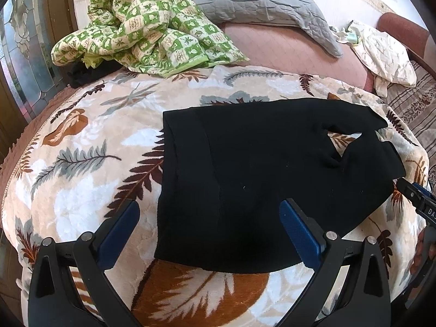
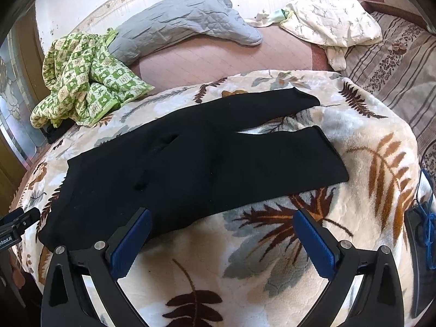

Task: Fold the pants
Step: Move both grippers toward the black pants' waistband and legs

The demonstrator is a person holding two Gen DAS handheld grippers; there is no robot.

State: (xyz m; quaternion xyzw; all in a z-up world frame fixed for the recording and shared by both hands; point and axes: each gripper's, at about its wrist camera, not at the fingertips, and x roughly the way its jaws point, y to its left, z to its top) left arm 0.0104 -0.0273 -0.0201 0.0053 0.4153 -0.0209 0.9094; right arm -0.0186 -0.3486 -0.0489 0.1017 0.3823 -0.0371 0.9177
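Black pants (image 1: pixel 259 177) lie flat on a leaf-patterned blanket (image 1: pixel 81 190), waistband at the left, legs running right. In the right wrist view the pants (image 2: pixel 177 174) show both legs spread apart, ends pointing right. My left gripper (image 1: pixel 209 212) is open and empty, hovering over the waist end near the front edge. My right gripper (image 2: pixel 222 223) is open and empty, just in front of the near leg's edge. The right gripper's tip also shows at the right edge of the left wrist view (image 1: pixel 417 196).
A green checked quilt (image 1: pixel 141 27) is bunched at the back left. A grey pillow (image 1: pixel 259 2) and a cream cloth (image 1: pixel 381 51) lie behind on the pink bed. A striped sheet (image 2: pixel 395 62) is at the right. A dark item with blue cord (image 2: pixel 425 234) sits far right.
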